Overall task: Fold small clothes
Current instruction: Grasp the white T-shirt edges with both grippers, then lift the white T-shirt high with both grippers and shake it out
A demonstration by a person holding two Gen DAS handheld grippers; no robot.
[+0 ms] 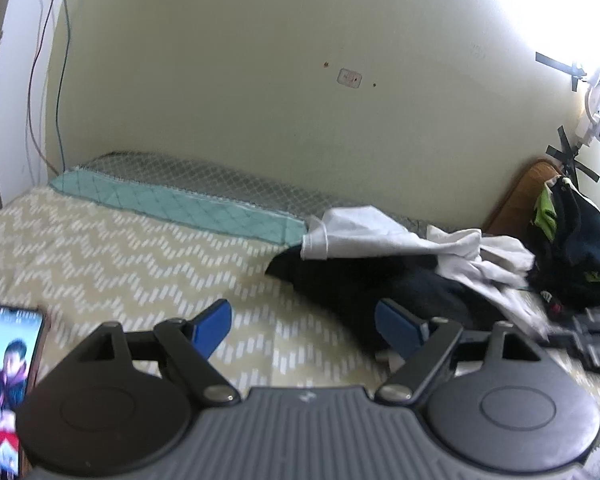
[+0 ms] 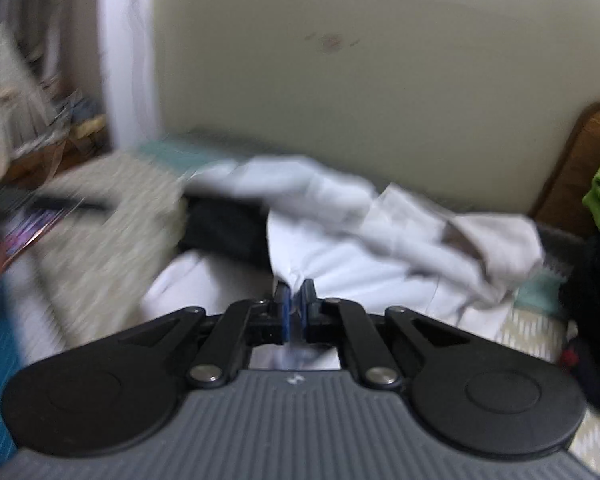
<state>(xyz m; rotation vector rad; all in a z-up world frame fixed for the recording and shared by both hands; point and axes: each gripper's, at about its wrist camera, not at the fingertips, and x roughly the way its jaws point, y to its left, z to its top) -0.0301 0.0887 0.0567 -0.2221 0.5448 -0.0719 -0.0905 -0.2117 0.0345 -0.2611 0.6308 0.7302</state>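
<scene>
While right gripper (image 2: pixel 296 296) pinches white garment (image 2: pixel 340 240), left gripper (image 1: pixel 304 320) jaws wide, tilted down

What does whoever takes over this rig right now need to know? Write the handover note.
Right gripper: fingers shut on a fold of the white garment, pinched at its near edge.
Left gripper: open, nothing between the fingers, over the patterned bedspread beside the dark garment.
Clothes: white garment lies crumpled across the dark one on the bed; a second dark pile with a green piece sits at the far right. A phone lies on the left of the bed.
Done: nothing folded in view.
Left: spread the white garment flat, fold it, then the dark pieces.
</scene>
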